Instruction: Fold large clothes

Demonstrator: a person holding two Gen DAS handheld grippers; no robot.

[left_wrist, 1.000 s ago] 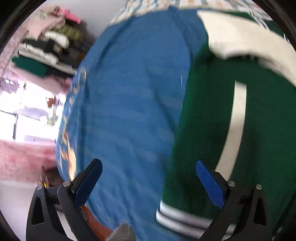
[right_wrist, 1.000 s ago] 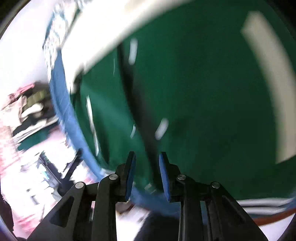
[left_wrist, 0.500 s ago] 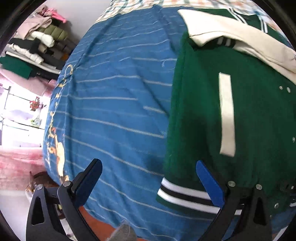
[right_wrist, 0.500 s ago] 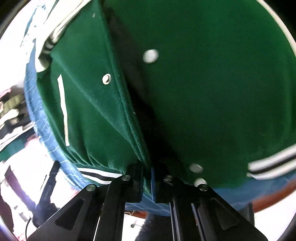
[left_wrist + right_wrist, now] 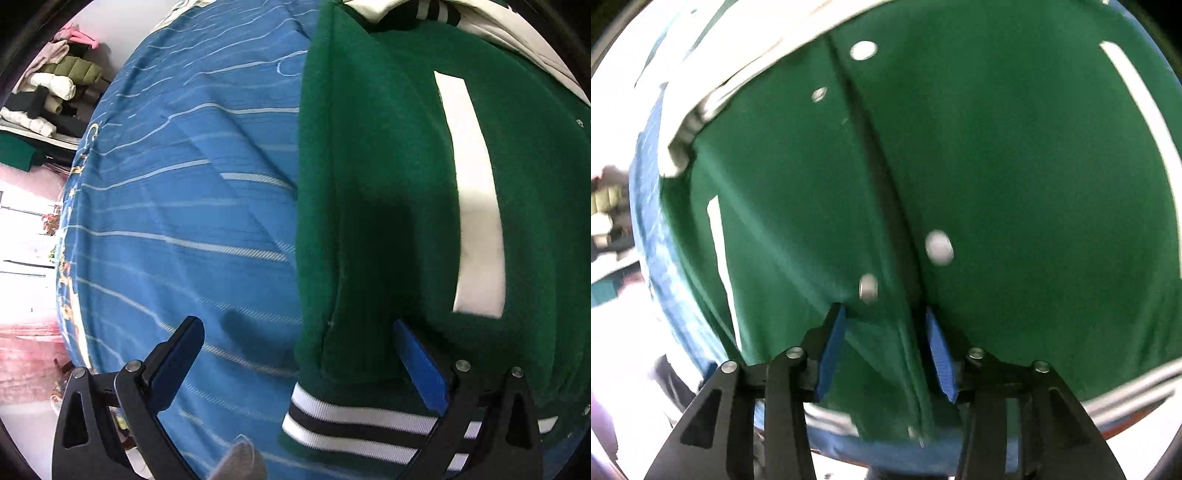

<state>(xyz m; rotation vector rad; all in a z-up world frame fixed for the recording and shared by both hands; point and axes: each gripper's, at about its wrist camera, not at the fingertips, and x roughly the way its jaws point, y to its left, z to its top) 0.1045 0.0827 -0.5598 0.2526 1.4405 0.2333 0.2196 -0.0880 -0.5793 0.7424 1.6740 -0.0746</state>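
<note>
– where's the green jacket [image 5: 388,166]?
– flat on the blue bedspread [image 5: 184,221]. my left gripper [image 5: 297,325] gapes wide astride its side edge; my right gripper [image 5: 886,310] stands narrowly apart, front edge between.

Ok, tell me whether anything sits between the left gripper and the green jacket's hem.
Nothing visible does. The left gripper hangs open right over the green jacket, one finger over its striped hem, the other over the blue cover.

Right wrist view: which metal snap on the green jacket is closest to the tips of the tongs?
The snap above a blue pad of the right tongs, left of the dark seam; other clear snaps lie farther away.
</note>
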